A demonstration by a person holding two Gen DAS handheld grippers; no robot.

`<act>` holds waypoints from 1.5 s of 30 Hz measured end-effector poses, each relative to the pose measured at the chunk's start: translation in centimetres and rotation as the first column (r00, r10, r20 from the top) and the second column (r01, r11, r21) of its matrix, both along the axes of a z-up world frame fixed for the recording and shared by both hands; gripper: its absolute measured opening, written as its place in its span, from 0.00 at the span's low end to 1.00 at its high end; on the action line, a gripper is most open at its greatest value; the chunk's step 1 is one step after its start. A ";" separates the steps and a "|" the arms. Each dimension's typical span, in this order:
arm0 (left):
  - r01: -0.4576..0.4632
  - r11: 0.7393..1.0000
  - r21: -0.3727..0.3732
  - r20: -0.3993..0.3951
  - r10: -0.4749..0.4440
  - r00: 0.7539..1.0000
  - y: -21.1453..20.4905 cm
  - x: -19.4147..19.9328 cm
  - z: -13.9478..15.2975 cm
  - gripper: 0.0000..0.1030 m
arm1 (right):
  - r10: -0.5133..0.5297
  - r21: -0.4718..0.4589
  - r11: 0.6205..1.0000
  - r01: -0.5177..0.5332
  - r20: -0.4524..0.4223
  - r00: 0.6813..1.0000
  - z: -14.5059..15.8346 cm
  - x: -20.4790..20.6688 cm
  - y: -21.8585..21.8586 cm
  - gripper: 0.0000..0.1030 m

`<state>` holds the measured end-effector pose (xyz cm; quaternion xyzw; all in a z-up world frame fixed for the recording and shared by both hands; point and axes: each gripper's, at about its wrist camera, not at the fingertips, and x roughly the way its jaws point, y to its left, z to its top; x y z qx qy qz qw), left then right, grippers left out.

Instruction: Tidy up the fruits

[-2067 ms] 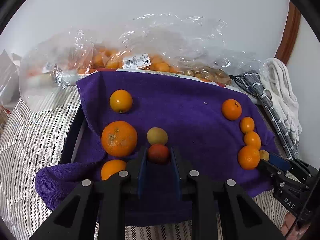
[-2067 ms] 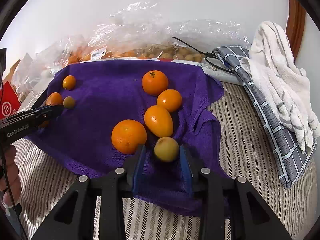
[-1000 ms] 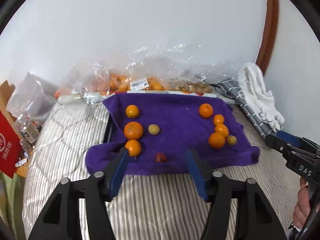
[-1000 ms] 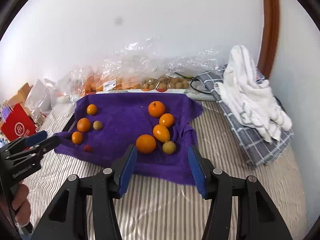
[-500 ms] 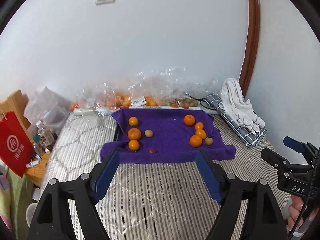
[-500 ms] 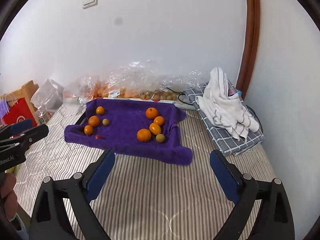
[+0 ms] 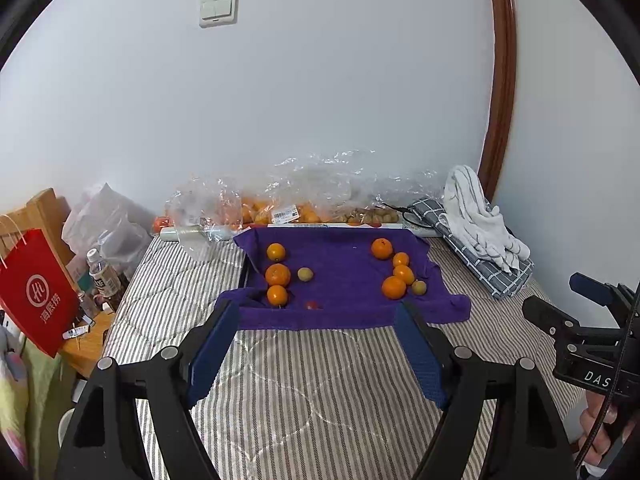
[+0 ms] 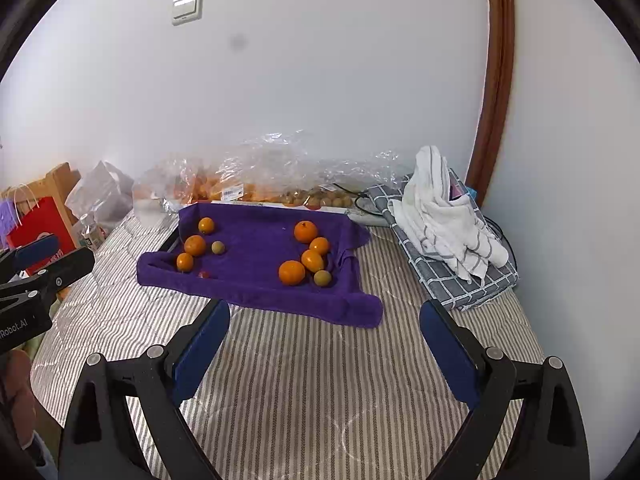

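Looks pretty much sorted at this point. Two neat groups on the purple towel (image 7: 344, 276) spread over the striped bed (image 7: 320, 380): near the towel's left edge, three oranges (image 7: 277, 274) in a line with a small yellowish fruit (image 7: 305, 274) just beside the middle one and a tiny red fruit (image 7: 311, 304) close to the front edge. Near the right edge, four more oranges (image 8: 292, 272) lined up front to back, with another yellowish fruit (image 8: 322, 278) touching the front of that row. Middle of the towel bare.

Left gripper (image 7: 316, 350) wide open, nothing between the fingers, hanging over the bed's front part, well short of the towel. Right gripper (image 8: 324, 350) same deal: fingers spread wide and empty, well apart from the fruit.

Left to do? Probably little. Maybe nudging the red one closer to its group. Bagged fruit (image 7: 276, 210) along the back edge of the bed untouched; hard to say whether that counts.
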<state>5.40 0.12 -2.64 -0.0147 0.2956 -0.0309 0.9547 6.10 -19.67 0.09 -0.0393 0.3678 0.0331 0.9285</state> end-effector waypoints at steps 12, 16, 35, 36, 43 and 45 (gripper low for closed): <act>-0.008 1.000 -0.007 -0.006 0.008 1.000 0.7 0.1 -0.2 0.76 | -0.005 0.016 1.000 0.006 -0.005 1.000 -0.3 0.1 -0.2 0.92; -0.005 1.000 -0.007 -0.003 0.005 1.000 0.8 0.1 -0.2 0.76 | -0.006 0.017 1.000 0.006 -0.004 1.000 -0.2 0.2 -0.3 0.92; 0.004 1.000 -0.007 -0.006 -0.004 1.000 0.4 0.0 -0.2 0.76 | -0.009 0.026 1.000 0.009 -0.002 1.000 -0.2 0.1 -0.6 0.92; 0.005 1.000 -0.008 -0.006 -0.005 1.000 0.4 0.0 -0.2 0.76 | -0.010 0.026 1.000 0.010 -0.001 1.000 -0.2 0.1 -0.7 0.92; 0.002 1.000 -0.007 -0.006 -0.002 1.000 0.2 0.0 -0.3 0.76 | -0.017 0.030 0.999 0.017 0.000 1.000 -0.1 -0.1 -0.8 0.92; 0.002 1.000 -0.008 -0.006 -0.002 1.000 0.2 0.0 -0.3 0.76 | -0.017 0.030 0.999 0.017 0.001 1.000 -0.1 -0.1 -0.8 0.92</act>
